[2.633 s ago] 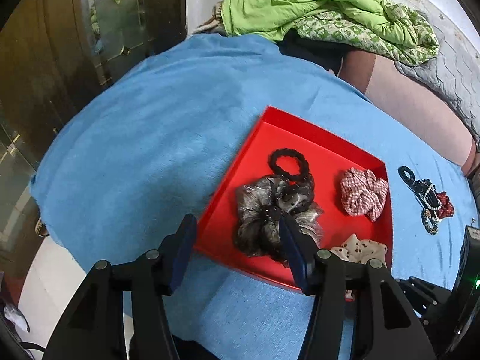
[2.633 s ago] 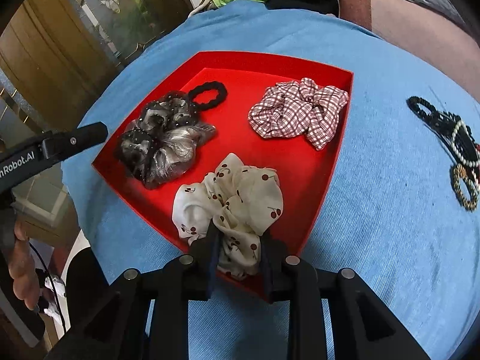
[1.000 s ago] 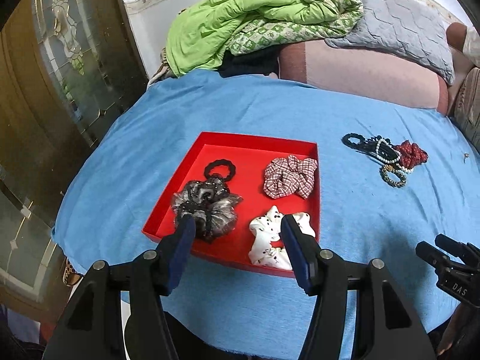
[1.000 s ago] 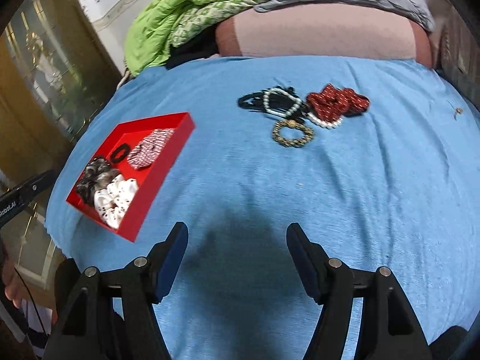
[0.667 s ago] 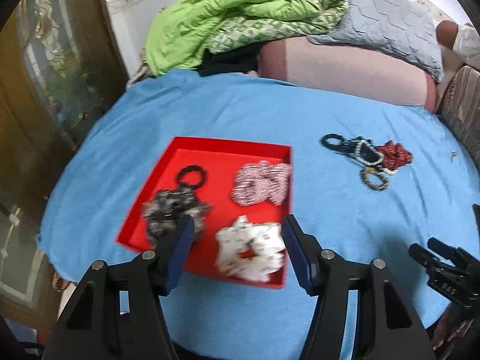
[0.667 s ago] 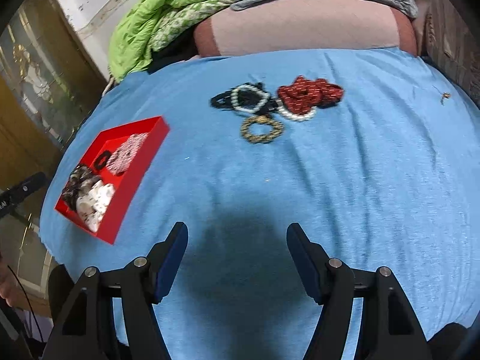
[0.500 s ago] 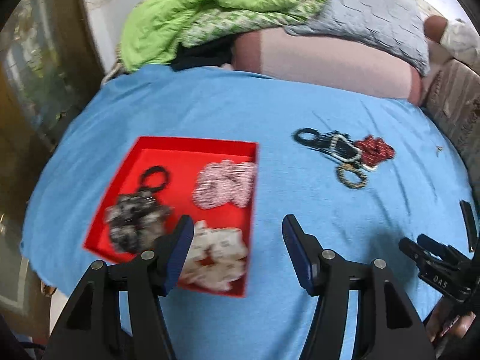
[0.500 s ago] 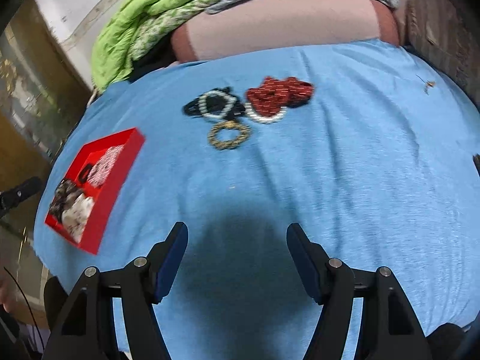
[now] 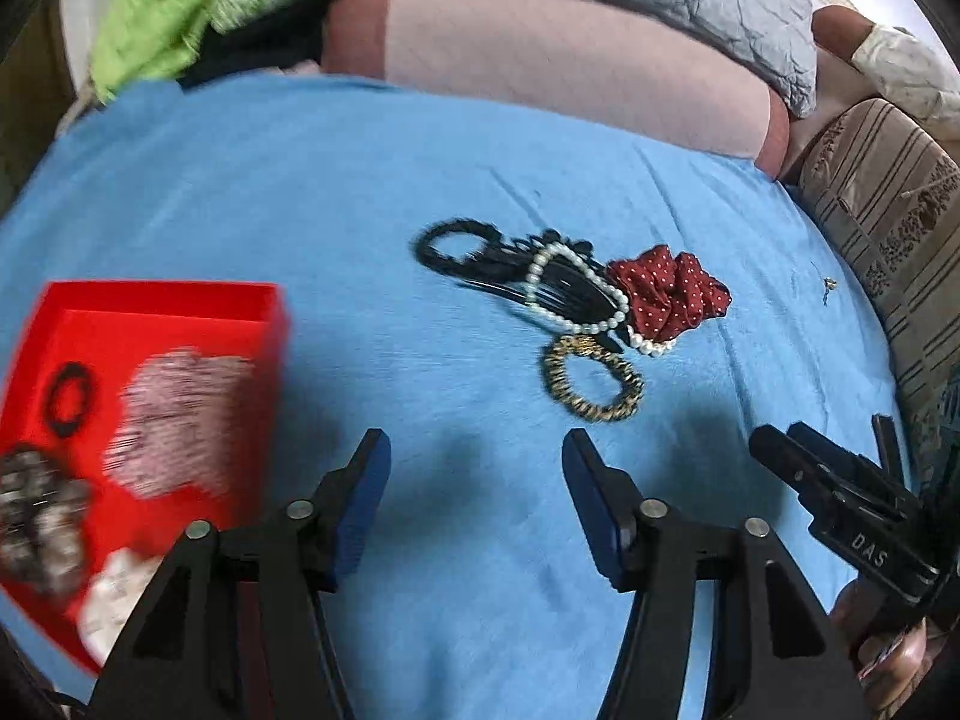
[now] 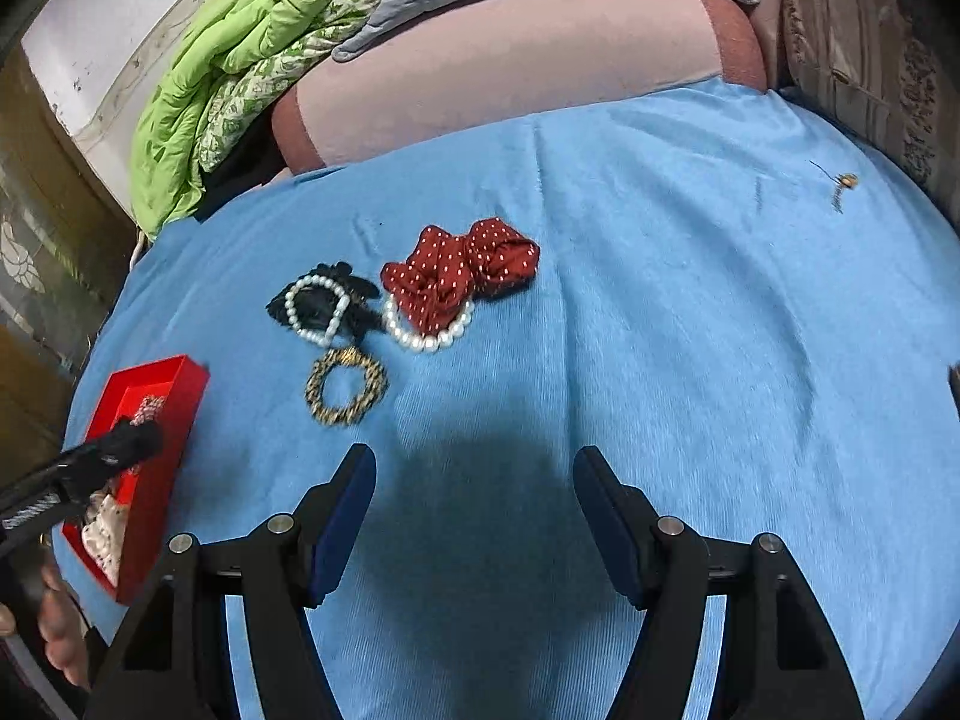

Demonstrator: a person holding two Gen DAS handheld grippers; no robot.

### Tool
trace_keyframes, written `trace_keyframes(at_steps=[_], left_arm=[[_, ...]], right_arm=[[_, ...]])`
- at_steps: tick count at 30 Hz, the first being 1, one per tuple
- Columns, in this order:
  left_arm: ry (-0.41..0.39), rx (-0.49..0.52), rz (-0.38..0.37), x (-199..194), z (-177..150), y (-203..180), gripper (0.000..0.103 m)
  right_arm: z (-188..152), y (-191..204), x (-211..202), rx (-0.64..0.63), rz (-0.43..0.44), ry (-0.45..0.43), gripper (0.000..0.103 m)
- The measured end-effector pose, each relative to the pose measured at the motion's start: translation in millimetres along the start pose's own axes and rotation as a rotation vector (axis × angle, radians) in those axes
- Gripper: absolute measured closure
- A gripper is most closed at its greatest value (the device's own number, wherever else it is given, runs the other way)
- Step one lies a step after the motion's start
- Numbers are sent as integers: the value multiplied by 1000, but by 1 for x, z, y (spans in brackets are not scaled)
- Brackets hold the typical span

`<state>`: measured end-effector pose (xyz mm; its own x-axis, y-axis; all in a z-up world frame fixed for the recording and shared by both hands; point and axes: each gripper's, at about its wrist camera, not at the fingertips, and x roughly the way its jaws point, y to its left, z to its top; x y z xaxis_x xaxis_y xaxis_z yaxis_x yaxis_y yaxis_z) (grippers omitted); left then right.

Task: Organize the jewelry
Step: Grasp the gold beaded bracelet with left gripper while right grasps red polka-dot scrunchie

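Note:
A pile of jewelry lies on the blue cloth: a dark red dotted scrunchie [image 9: 666, 295] [image 10: 459, 273], a pearl string [image 9: 576, 288] [image 10: 429, 333], a black hair comb and black band [image 9: 480, 252] [image 10: 318, 303], and a gold-black bracelet [image 9: 593, 384] [image 10: 345, 387]. A red tray [image 9: 180, 324] [image 10: 174, 396] at the left holds a plaid scrunchie [image 9: 174, 420], a black band, a grey scrunchie and a white one. My left gripper [image 9: 474, 462] is open and empty, near the bracelet. My right gripper [image 10: 474, 474] is open and empty, right of the bracelet.
A pink cushion [image 10: 510, 78], a grey quilted pillow [image 9: 690, 6] and a green blanket [image 10: 228, 72] lie behind the blue cloth. A striped sofa arm [image 9: 900, 228] is at the right. A small gold item [image 10: 843, 183] lies at the far right.
The right gripper let go of the white scrunchie in the tray and opened. Both grippers have swung right, away from the tray and toward the jewelry pile, and have come closer to it.

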<state>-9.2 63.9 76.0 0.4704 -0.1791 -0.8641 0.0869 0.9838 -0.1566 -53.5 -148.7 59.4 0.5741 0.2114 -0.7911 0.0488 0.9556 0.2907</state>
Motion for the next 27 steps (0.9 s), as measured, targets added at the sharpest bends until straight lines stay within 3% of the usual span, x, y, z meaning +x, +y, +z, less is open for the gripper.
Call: trace_keyframes(at_steps=[3, 8, 14, 15, 16, 17, 18, 20, 23, 27], left_arm=[[29, -5, -18, 29, 9, -9, 49], [59, -7, -29, 62, 18, -19, 62], [43, 11, -31, 75, 22, -31, 63], [36, 17, -21, 76, 21, -34, 66], [33, 20, -13, 76, 21, -34, 82], [39, 26, -11, 78, 21, -36, 98], [48, 31, -17, 79, 20, -37, 97], [47, 41, -17, 76, 19, -38, 98], [55, 35, -33, 67, 15, -36, 98], [49, 27, -58, 47, 6, -33, 98]], right_arm=[[17, -1, 12, -27, -13, -17, 30], [49, -5, 29, -22, -22, -44, 30], [78, -10, 62, 32, 0, -28, 30], [80, -11, 67, 42, 4, -22, 30], [81, -11, 72, 52, 8, -14, 30], [81, -11, 77, 59, 13, -6, 37], [82, -10, 82, 62, 19, 9, 57], [80, -8, 87, 58, 29, 31, 85], [76, -6, 78, 44, 31, 16, 93], [68, -6, 59, 29, 34, -7, 94]])
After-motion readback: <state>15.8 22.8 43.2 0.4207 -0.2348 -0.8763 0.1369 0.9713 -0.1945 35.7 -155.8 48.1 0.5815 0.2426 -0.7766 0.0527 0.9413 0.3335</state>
